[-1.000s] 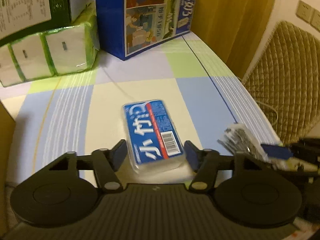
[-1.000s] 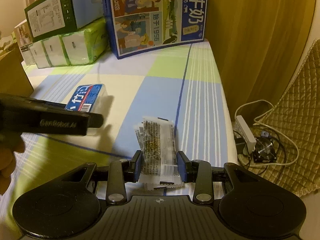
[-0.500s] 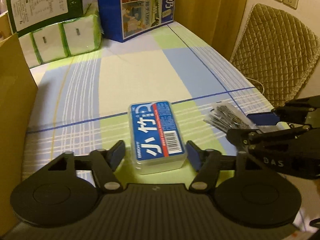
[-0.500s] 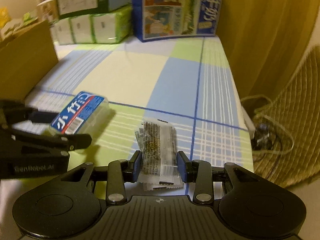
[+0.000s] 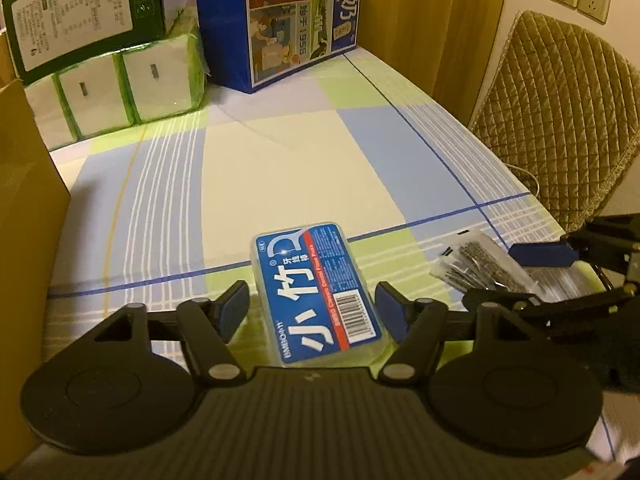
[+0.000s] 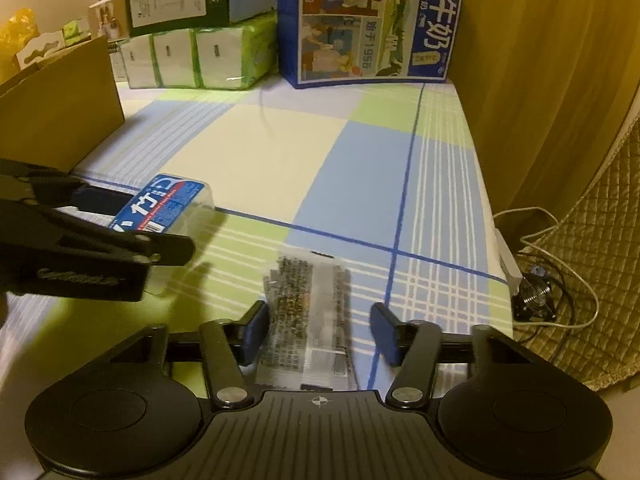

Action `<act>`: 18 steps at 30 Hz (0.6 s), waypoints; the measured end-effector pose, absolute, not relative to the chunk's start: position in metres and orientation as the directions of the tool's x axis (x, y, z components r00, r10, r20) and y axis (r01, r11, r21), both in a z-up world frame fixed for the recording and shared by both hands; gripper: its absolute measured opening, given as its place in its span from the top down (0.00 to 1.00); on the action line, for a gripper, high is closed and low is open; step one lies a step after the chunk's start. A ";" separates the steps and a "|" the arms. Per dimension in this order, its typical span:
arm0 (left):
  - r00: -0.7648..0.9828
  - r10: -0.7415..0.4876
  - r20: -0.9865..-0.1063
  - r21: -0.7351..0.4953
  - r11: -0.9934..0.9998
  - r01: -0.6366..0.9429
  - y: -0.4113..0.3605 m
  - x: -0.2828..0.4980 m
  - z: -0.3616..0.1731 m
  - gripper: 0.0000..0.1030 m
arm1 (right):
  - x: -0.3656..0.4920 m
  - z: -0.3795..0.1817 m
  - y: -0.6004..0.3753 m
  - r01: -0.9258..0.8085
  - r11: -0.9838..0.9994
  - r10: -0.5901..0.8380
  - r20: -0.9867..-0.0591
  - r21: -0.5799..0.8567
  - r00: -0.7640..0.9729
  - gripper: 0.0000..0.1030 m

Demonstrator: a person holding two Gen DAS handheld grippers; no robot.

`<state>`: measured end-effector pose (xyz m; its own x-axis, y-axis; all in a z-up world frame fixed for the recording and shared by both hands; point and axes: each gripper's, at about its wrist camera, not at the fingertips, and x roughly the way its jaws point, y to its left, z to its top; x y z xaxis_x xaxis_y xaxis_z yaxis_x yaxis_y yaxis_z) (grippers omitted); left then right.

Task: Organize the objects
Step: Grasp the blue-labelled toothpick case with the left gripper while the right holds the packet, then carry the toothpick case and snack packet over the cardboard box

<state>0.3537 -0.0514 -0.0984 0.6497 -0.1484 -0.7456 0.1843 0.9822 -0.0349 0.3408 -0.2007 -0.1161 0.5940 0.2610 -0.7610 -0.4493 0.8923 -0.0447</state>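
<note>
your left gripper [image 5: 312,308] sits with fingers apart around the floss box [image 5: 318,294], gaps on both sides, box flat on the checked cloth [image 5: 280,168]. your right gripper [image 6: 319,332] is spread too, the snack packet [image 6: 310,312] lying loose between its pads, just right of the box. far end: tissue packs [image 6: 196,60] and a blue milk carton [image 6: 368,20].
</note>
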 end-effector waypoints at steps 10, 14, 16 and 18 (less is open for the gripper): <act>0.631 -0.117 -0.767 0.021 0.978 0.207 -0.053 0.336 -0.099 0.50 | 0.333 -0.112 -0.196 -0.412 0.910 0.229 -0.778 -0.043 0.586 0.67; 0.619 -0.131 -0.774 0.006 0.977 0.215 -0.052 0.317 -0.095 0.50 | 0.320 -0.105 -0.200 -0.362 0.932 0.219 -0.787 -0.005 0.576 0.67; 0.614 -0.144 -0.776 0.001 0.973 0.229 -0.052 0.307 -0.090 0.50 | 0.310 -0.099 -0.202 -0.341 0.940 0.218 -0.791 0.012 0.572 0.67; 0.611 -0.157 -0.776 -0.005 0.970 0.243 -0.052 0.297 -0.082 0.50 | 0.300 -0.091 -0.203 -0.325 0.945 0.210 -0.794 0.017 0.571 0.67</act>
<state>0.2972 -0.0517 -0.0816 0.6114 -0.1574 -0.7755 0.2432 0.9700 -0.0051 0.3003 -0.2027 -0.0915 0.5705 0.2103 -0.7939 -0.3252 0.9455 0.0167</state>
